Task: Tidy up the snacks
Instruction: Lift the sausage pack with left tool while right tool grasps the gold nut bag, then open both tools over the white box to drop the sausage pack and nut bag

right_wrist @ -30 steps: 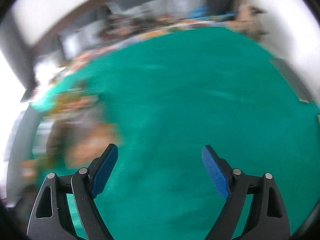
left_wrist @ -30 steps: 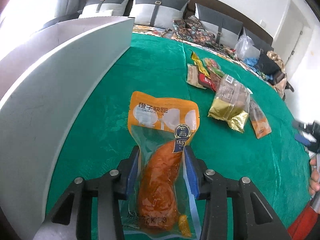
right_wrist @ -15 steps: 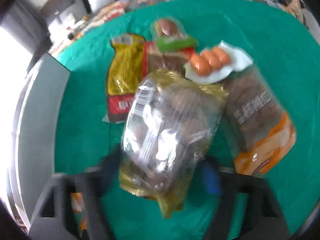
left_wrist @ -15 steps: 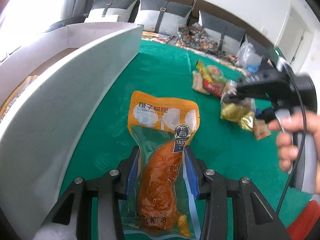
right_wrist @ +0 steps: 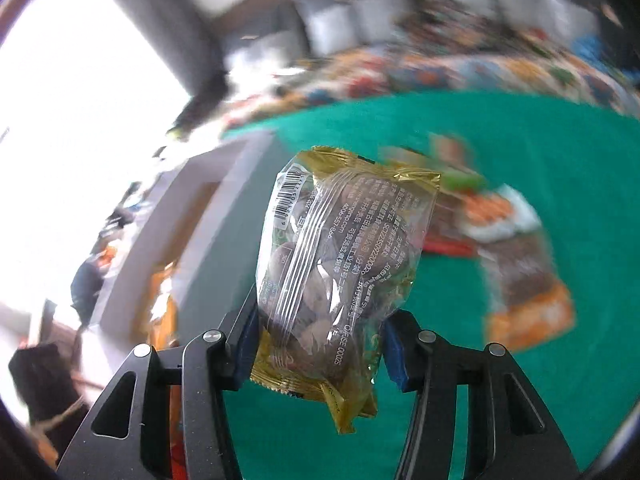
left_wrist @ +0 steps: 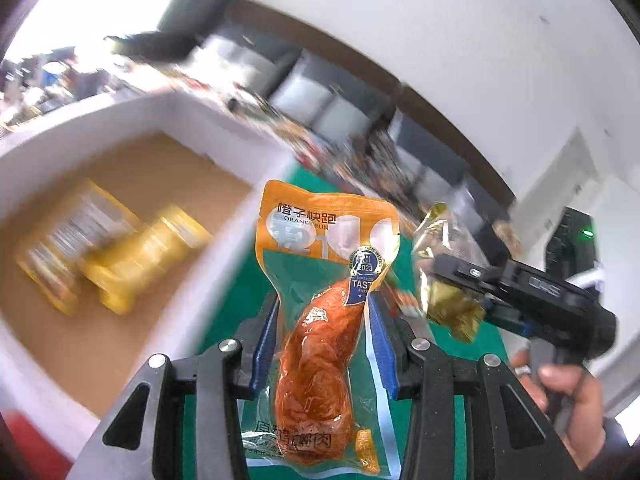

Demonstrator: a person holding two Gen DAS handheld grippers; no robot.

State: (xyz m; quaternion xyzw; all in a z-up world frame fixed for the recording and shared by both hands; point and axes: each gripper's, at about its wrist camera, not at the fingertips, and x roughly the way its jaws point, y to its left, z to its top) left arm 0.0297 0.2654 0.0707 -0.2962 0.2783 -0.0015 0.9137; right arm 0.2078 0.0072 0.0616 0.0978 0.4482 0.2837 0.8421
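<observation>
Left gripper [left_wrist: 322, 344]: black frame, blue pads, closed on the lower half of an orange pouch [left_wrist: 326, 320]. Pouch is glossy plastic, orange printed top, clear window below showing a reddish-brown, drumstick-shaped piece of meat; it stands upright between the pads, its top edge reaching well past the fingertips.

Right gripper [right_wrist: 320, 340]: same build, closed on the lower part of a gold-edged bag [right_wrist: 340, 264]. Bag is crinkly clear film with gold foil ends, a barcode and small print on the back, and rounded brown pieces inside; it tilts slightly right, its upper end well ahead of the pads. In the left wrist view this gripper [left_wrist: 460, 292] shows at the right, held by the right hand [left_wrist: 572, 400], with the gold bag [left_wrist: 448, 280] just beside the orange pouch.

Box [left_wrist: 224, 136]: white walls, brown cardboard floor, left of the orange pouch; holds blurred yellow packets [left_wrist: 108, 256].

Cloth [right_wrist: 520, 160]: green, soft-looking, spread under both grippers.

Loose snacks [right_wrist: 512, 248]: several flat packets lying on the cloth, to the right of the gold bag; blurred.

Background: grey cushions [right_wrist: 348, 20], patterned bedding, white wall.
</observation>
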